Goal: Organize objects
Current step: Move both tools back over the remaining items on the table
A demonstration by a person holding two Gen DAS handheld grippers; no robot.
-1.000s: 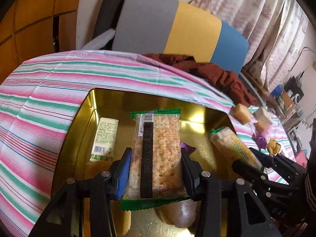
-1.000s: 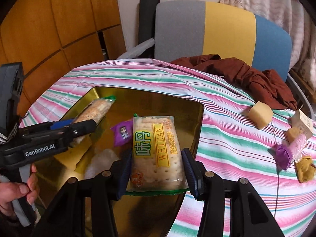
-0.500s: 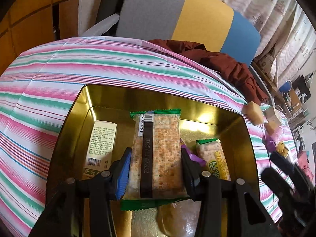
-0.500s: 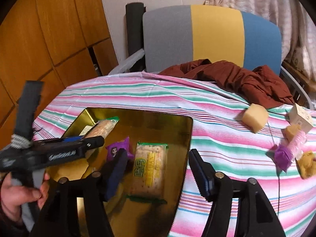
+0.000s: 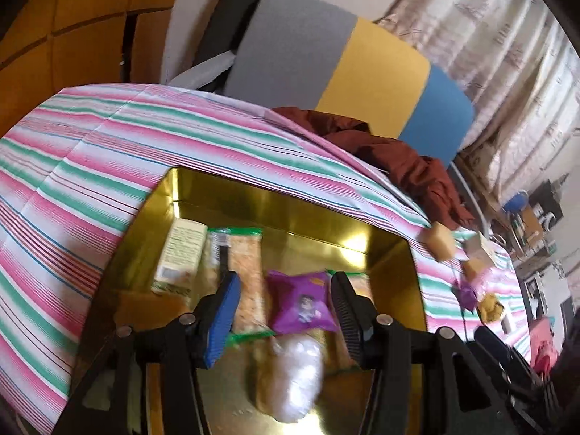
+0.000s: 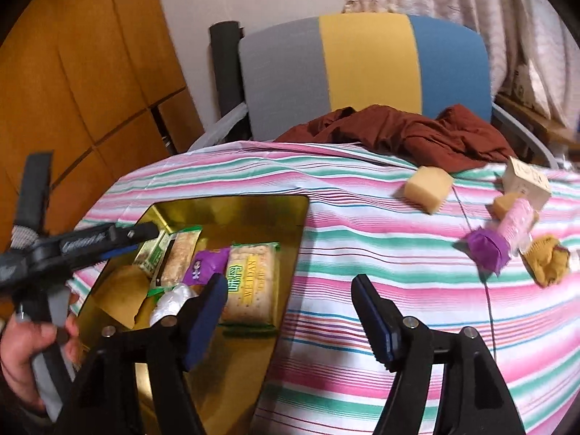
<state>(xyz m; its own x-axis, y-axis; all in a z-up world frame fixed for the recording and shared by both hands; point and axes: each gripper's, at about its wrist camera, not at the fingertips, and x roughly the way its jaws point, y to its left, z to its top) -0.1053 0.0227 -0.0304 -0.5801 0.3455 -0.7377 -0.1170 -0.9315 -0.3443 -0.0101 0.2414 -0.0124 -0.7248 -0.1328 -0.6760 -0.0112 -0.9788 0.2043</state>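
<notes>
Snack packets gathered in shiny gold rectangular tin [image 6: 290, 217] at lower left on striped worktop [image 6: 362, 253]. Left claw [image 5: 282, 301] released above them; right claw [image 6: 290, 311] released, empty, facing loose yellow cube [image 6: 427, 188] upper right, likely next.

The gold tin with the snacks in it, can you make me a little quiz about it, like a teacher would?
1. True or false: the purple packet lies inside the gold tin.
2. Which thing is still out on the striped cloth? A) the cracker pack with yellow print B) the tan cube C) the small white and green box
3. Fill in: the right tool is ____, with nothing between its fingers.

Key: 1 true. 2 B. 3 open.
</notes>
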